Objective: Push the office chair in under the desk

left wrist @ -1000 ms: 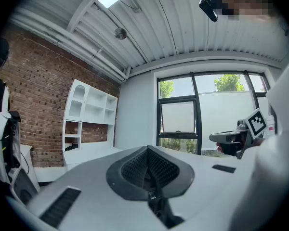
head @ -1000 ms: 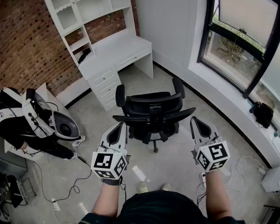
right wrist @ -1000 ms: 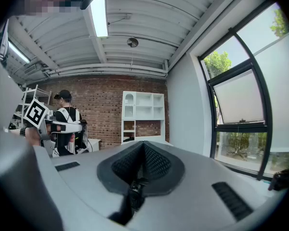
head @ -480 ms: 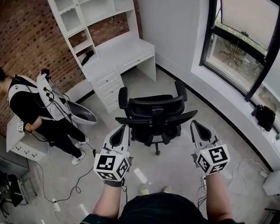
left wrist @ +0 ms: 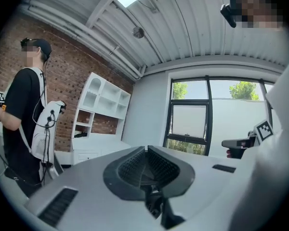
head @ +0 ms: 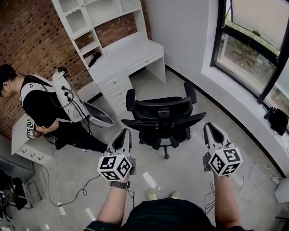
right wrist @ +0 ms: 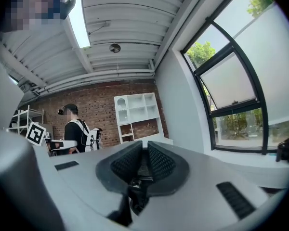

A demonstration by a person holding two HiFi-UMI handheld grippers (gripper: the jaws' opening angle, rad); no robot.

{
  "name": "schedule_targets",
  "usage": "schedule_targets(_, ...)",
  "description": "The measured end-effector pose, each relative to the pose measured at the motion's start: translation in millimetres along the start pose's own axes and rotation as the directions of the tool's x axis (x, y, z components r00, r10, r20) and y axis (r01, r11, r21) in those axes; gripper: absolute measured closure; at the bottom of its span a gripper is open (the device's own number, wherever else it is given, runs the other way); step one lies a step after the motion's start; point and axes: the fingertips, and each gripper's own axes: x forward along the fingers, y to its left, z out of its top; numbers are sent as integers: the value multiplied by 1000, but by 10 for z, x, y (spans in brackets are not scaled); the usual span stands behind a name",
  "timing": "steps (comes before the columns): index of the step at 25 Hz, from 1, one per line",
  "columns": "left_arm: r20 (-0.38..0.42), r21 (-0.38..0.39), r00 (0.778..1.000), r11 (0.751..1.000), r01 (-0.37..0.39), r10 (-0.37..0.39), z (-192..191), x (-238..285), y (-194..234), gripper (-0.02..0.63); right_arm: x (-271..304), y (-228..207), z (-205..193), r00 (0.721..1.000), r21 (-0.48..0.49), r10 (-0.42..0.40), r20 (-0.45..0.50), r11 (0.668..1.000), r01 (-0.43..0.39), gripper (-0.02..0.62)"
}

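Standing behind black mesh office chair (head: 163, 114), parked well out from white hutch desk (head: 130, 52) at far left, backrest nearest; holding left gripper (head: 124, 134) and right gripper (head: 211, 129) fully closed, empty, flanking backrest untouched, presumably for blunt-tip pushing, not gripping.

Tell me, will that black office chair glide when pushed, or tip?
It will probably roll readily: the office chair stands on a castor base over smooth bare floor. Pushed high on the backrest, it may swivel or lean rather than travel straight.
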Motion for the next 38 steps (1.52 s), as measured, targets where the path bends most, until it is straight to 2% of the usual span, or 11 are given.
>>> schedule_targets(5, -40, -33, 997, 997, -73, 71, -254, -16, 120, 598, -30, -222, -178, 999, 23, -10, -34, 1000, 11, 579)
schedule_targets(8, -49, -11, 993, 994, -106, 106, -337, -38, 143, 577, -36, -339, -282, 998, 28, 4, -60, 1000, -2, 528)
schedule_targets(11, -65, 28, 992, 994, -108, 109, -448, -10, 123, 537, -4, -462, -398, 996, 24, 18, -88, 1000, -16, 525)
schedule_targets(14, -113, 141, 990, 988, -70, 87, -595, 47, 93, 509, 79, -492, -534, 990, -27, 50, -132, 998, -54, 525)
schedule_targets(16, -153, 253, 986, 967, -18, 58, -674, 111, 83, 503, 162, -447, -612, 981, -116, 87, -175, 987, -108, 525)
schedule_targets(21, -250, 446, 968, 887, 118, -3, -868, 343, 237, 475, 417, -415, -824, 950, -322, 125, -287, 921, -218, 492)
schedule_targets(23, -299, 501, 954, 846, 181, -28, -966, 470, 356, 455, 560, -416, -976, 931, -421, 116, -347, 867, -265, 471)
schedule_targets(27, -412, 607, 910, 732, 310, -44, -1159, 749, 652, 422, 840, -552, -1284, 884, -589, 48, -465, 729, -349, 443)
schedule_targets(32, -540, 632, 838, 618, 467, -81, -1403, 1023, 989, 379, 1123, -834, -1515, 831, -714, -111, -545, 580, -391, 417)
schedule_targets(35, -610, 608, 783, 564, 558, -117, -1561, 1122, 1112, 331, 1234, -1008, -1677, 775, -727, -190, -603, 530, -435, 371)
schedule_targets(38, -662, 573, 733, 526, 628, -154, -1689, 1214, 1169, 308, 1332, -1159, -1790, 733, -722, -235, -639, 512, -465, 347)
